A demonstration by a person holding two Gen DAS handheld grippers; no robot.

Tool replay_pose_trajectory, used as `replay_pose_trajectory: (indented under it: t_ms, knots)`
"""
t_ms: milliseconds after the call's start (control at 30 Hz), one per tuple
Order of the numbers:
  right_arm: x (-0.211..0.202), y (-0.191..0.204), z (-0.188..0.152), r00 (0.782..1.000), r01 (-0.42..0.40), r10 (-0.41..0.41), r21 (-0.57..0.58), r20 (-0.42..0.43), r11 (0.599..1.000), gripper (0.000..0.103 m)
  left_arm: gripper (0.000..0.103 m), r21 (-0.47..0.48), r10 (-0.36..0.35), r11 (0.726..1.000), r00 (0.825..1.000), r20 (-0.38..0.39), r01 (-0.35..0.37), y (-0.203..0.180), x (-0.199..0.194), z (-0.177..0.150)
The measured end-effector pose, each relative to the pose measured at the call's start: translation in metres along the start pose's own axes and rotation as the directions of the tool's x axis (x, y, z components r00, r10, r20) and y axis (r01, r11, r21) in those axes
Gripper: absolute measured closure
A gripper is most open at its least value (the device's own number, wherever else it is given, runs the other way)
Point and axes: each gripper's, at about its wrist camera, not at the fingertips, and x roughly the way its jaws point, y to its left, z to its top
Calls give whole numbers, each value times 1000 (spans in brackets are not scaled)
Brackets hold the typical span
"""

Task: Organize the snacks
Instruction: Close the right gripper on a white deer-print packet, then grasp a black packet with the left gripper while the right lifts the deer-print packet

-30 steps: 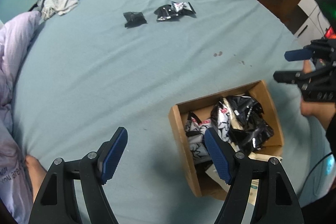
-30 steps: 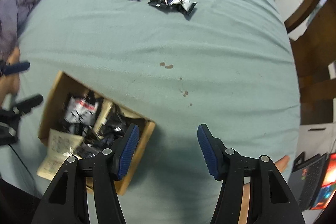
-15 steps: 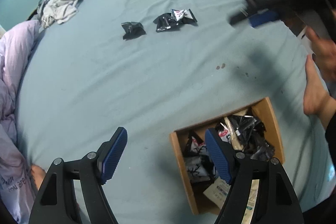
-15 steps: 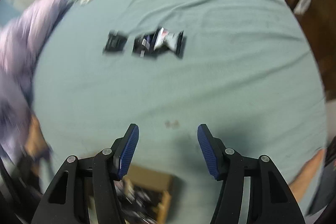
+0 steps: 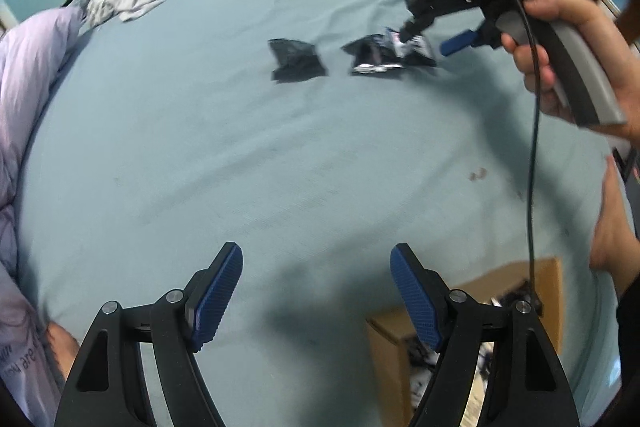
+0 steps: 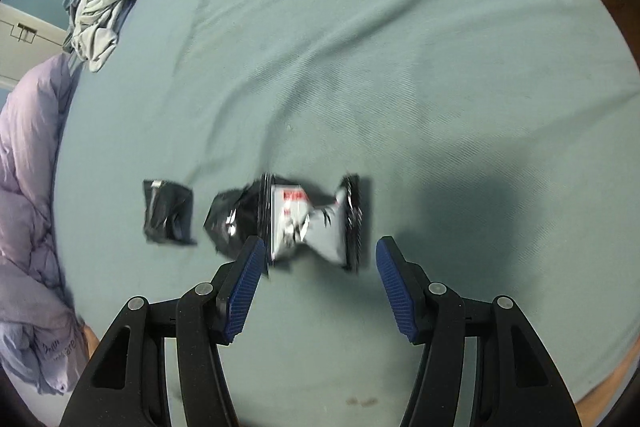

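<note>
A pale blue bed sheet (image 6: 400, 47) fills both views. In the right wrist view, a lilac quilt (image 6: 28, 187) is bunched along the left edge, and a crumpled grey garment (image 6: 104, 15) lies in the upper left. Left of centre, a small black snack packet (image 6: 168, 213) lies flat on the sheet. Just right of it, a second black packet (image 6: 232, 215) touches a white and black snack packet (image 6: 312, 223) with red print; the picture is blurred, so which overlaps which is unclear. The right gripper (image 6: 318, 267) hovers at the lower centre with its blue-padded fingers (image 6: 244, 283) spread wide, one on each side of the white packet's near end, gripping nothing. A dark shadow falls on the sheet to the right.

In the left wrist view, the same quilt and garment sit at the left edge and upper left. The three packets lie in the upper middle, well away from the left gripper (image 5: 316, 291), which hangs at the bottom centre with its fingers wide apart and nothing between them. At the lower right, a brown cardboard box (image 5: 388, 355) sits on the sheet, holding several packets that are partly hidden behind the gripper's finger. At the upper right, a hand (image 5: 576, 59) holds the right gripper's handle, its tip above the packets.
</note>
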Motion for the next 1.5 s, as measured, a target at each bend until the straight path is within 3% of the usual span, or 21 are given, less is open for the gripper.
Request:
replay_pose_trajectory:
  t_ms: [67, 100, 133, 167, 267, 400, 600, 767, 833, 900, 1100, 1300, 1433, 1500]
  knots:
    - [10, -1, 0, 1000, -8, 7, 12, 16, 1000, 52, 26, -24, 88, 996, 995, 35, -87, 3, 1, 2]
    - [14, -1, -1, 1000, -8, 8, 14, 15, 1000, 65, 26, -24, 113, 993, 993, 46, -112, 3, 1, 3]
    - [16, -1, -4, 1000, -20, 20, 16, 18, 1000, 65, 26, -7, 116, 993, 992, 55, -116, 2, -1, 3]
    - [15, -1, -6, 999, -30, 30, 9, 22, 999, 72, 26, 15, 122, 992, 990, 63, -123, -1, -3, 4]
    - [6, 5, -14, 999, -18, 20, -53, 45, 998, 73, 26, 66, 181, 980, 978, 107, -188, -11, -12, 4]
    - [-19, 4, -33, 993, -66, 75, -99, 95, 993, 73, 26, 119, 215, 964, 961, 172, -237, -26, -24, 4]
    - [-47, -14, -75, 986, -150, 160, -164, 52, 975, 73, 23, 181, 224, 948, 953, 203, -261, -51, -28, 9]
    - [-64, -36, -96, 954, -291, 297, -139, 27, 947, 73, 19, 182, 192, 959, 970, 150, -218, -53, -8, 27]
    - [-66, -41, -101, 953, -294, 301, -150, 26, 944, 73, 19, 164, 106, 980, 992, 61, -115, -46, 11, 47]
    - [-74, -47, -105, 949, -305, 313, -156, 26, 939, 73, 19, 136, 24, 990, 1000, -10, -22, -41, 28, 69]
    - [-93, -59, -109, 930, -356, 366, -150, 45, 922, 73, 19, 61, 158, 986, 987, -13, -157, -24, 75, 141]
    - [-101, -76, -111, 913, -389, 401, -144, 70, 910, 73, 19, 4, 248, 969, 967, -66, -248, -5, 118, 174]
    - [-100, -89, -112, 893, -439, 447, -112, 49, 891, 73, 19, -79, 171, 980, 979, -109, -180, 10, 135, 180]
    - [-106, -91, -113, 893, -435, 445, -129, 63, 891, 73, 26, -155, 99, 981, 985, -141, -121, 21, 142, 178]
